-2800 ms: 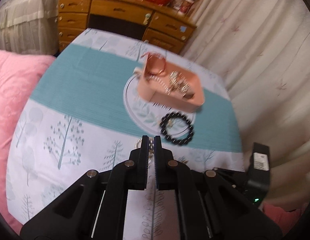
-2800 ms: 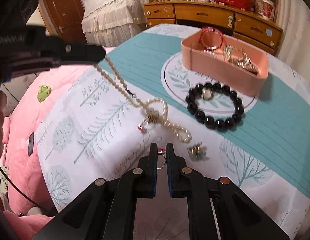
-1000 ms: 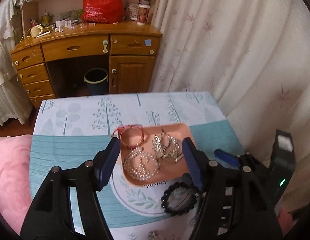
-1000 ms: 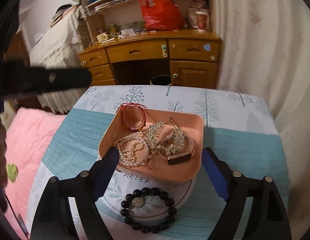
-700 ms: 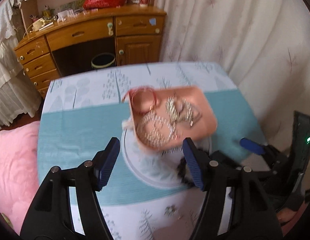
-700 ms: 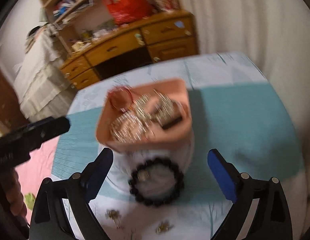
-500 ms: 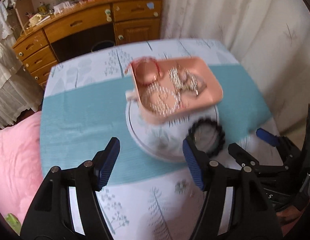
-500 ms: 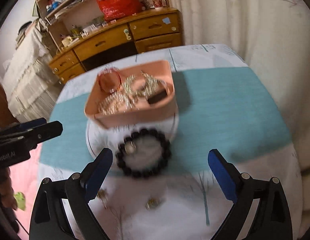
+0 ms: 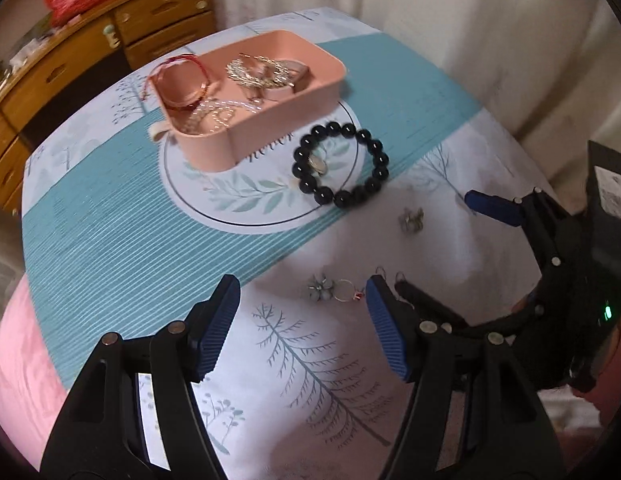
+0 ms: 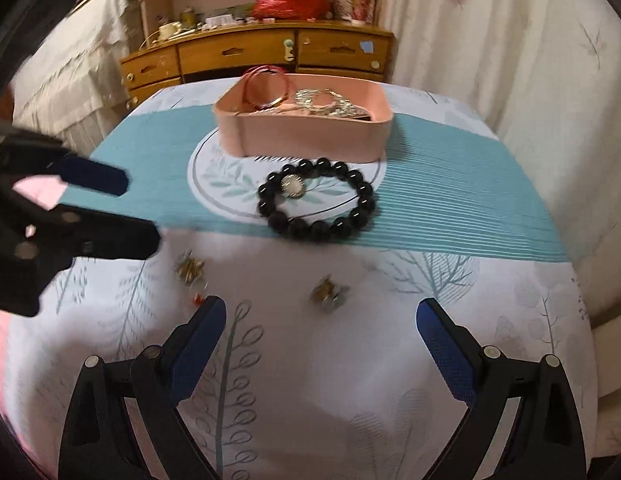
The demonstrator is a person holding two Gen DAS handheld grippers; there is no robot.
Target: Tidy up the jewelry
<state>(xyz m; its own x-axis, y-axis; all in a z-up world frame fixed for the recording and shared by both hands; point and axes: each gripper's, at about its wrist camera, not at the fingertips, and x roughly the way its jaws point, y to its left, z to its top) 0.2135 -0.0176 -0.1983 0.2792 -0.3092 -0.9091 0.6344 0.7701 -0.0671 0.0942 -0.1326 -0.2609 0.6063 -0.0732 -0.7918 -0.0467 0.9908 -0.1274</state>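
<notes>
Your pink tray (image 9: 270, 120) sits on the bench (image 9: 110, 248), its long axis running left to right across the right wrist view and on a diagonal in the left wrist view. Inside it lie a red bangle (image 9: 178, 80), a pearl strand (image 9: 214, 114) and silver pieces (image 9: 258, 72). The black bead bracelet (image 10: 316, 200) lies flat just in front of the tray, its pale charm (image 10: 292, 187) on the side toward the tray. Three small pieces lie loose nearer you: a flower earring (image 9: 322, 290) with a ring (image 9: 344, 291) touching it, and another earring (image 10: 328, 294) apart to the right.

Your left gripper (image 9: 302, 320) hovers low over the bench, angled down toward the flower earring, jaws spread wide and empty. Your right gripper (image 10: 320, 338) points toward the tray, jaws spread wider, empty, the loose earring between the fingertips' line and the bracelet. A wooden dresser (image 10: 262, 52) stands behind.
</notes>
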